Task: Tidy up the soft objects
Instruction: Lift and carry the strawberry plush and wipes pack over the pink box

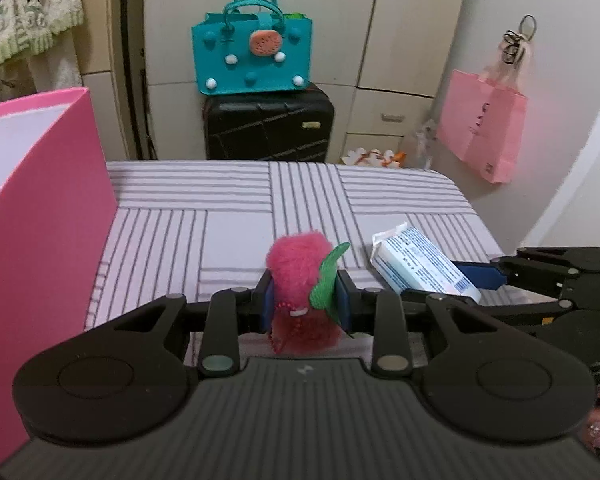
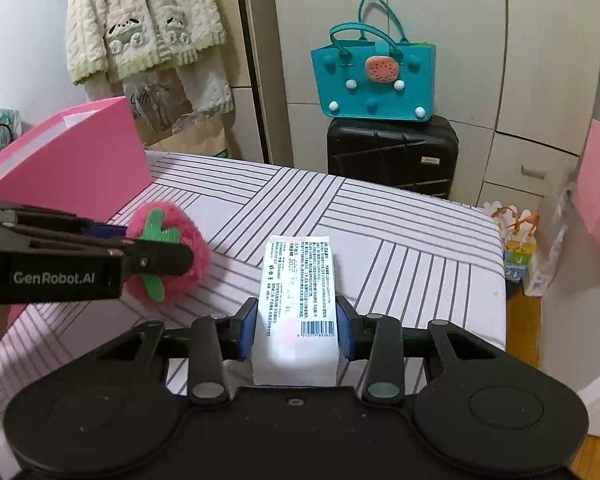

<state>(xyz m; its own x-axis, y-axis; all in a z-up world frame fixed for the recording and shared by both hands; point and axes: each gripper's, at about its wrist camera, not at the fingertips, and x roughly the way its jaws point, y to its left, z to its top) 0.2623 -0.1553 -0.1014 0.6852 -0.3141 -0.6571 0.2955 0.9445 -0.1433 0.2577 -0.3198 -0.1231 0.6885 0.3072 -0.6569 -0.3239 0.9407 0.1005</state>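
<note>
Fluffy pink strawberry plush point(image 1: 300, 280) w/ green felt leaf sits pinched in the left gripper point(image 1: 305, 300), lifted off the striped bed cover point(image 1: 236, 216). Blue pads squeeze it across the middle; fur bulges out above and below, so it's v. soft and prob. very light. A mid-body grip looks right; the leaf and small bead loop are too flimsy to hold by.

Tissue pack point(image 2: 296, 304), white w/ printed label and barcode, is clamped side-to-side in the right gripper point(image 2: 296, 330), just beside the plush. Plastic wrap looks slick; the pack seems squashy but holds its block shape, so broad sides near the middle suit the pads best. Whether it's clear of the cover I can't tell.

Pink box point(image 1: 40, 208) stands open at the left edge of the bed, near the plush — likely the drop spot. Teal felt bag point(image 2: 374, 80) on a black suitcase point(image 2: 392, 156) sits well beyond.
</note>
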